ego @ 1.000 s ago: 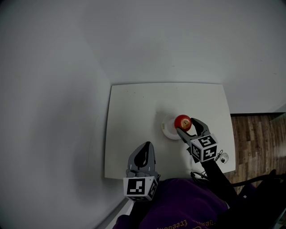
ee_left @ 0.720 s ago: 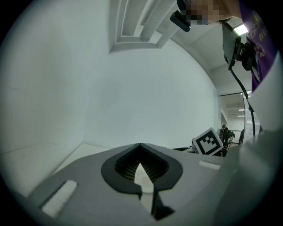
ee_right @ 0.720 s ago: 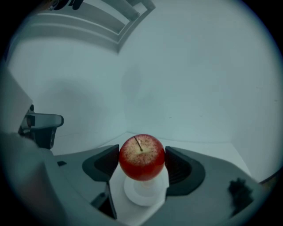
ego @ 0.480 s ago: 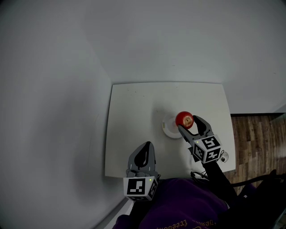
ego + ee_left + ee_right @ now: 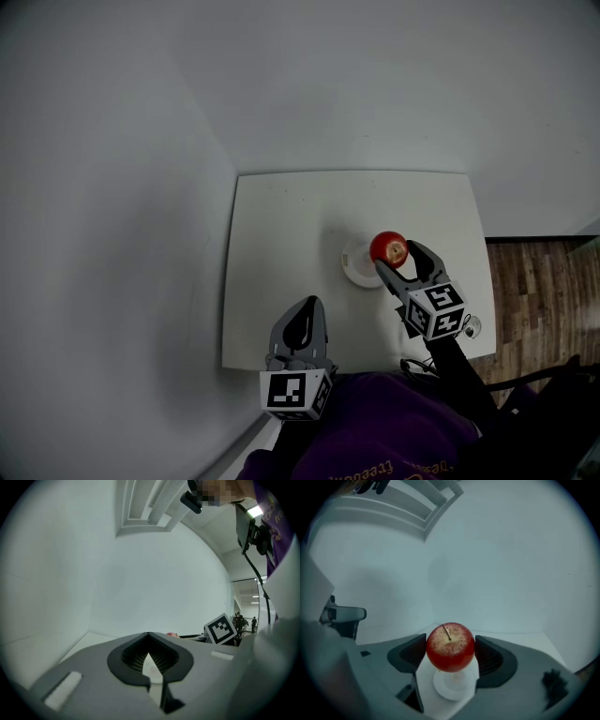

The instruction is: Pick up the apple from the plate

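Right gripper (image 5: 397, 256) grasping apple (image 5: 388, 249) above plate (image 5: 354, 269) | left gripper (image 5: 303, 309) clenched, empty, at plate's 7 o'clock.

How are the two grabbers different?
The right gripper clamps the red apple above the white plate; the left gripper is shut on nothing. The right gripper reaches further over the table; the left gripper sits at its near edge. Both carry marker cubes.

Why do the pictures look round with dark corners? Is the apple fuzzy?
Right gripper view: the wide-angle lens bends everything round and leaves black corners; the apple is sharp, colours bluish. Left gripper view: same rounding, with bright glare top right. Head view: dim, darker towards the edges.
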